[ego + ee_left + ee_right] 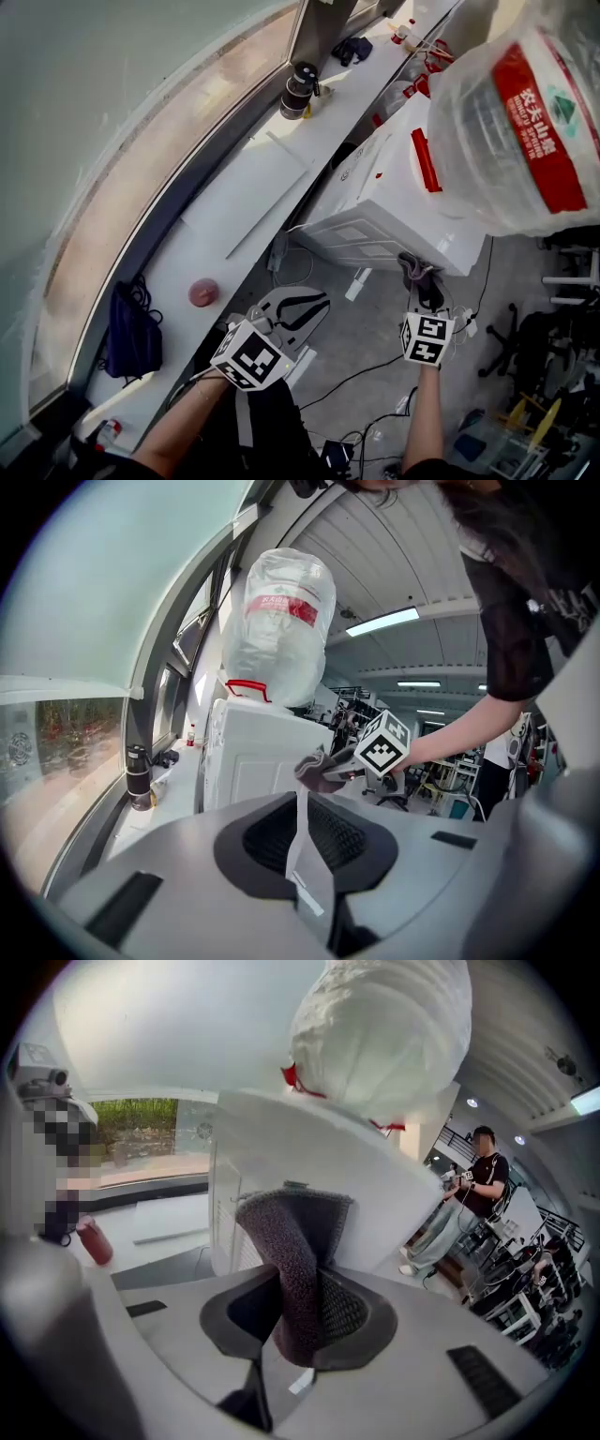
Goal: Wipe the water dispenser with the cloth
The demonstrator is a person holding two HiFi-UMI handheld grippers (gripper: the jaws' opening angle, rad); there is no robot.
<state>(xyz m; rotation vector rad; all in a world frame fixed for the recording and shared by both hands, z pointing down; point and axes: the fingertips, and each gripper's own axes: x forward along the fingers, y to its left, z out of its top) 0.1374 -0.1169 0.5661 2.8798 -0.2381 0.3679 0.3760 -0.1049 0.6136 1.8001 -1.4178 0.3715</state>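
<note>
Right gripper view: cloth (pixel 286 1241) between tongs (pixel 302 1309).

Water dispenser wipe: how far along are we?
Done: the cloth is picked up, pinched in the right gripper. In hand: the cloth is held up close to the lower side of the water dispenser; I can't confirm contact. Left: the wiping itself, since nothing shows which panels have been covered. The left gripper holds nothing and sits short of the dispenser.
</note>
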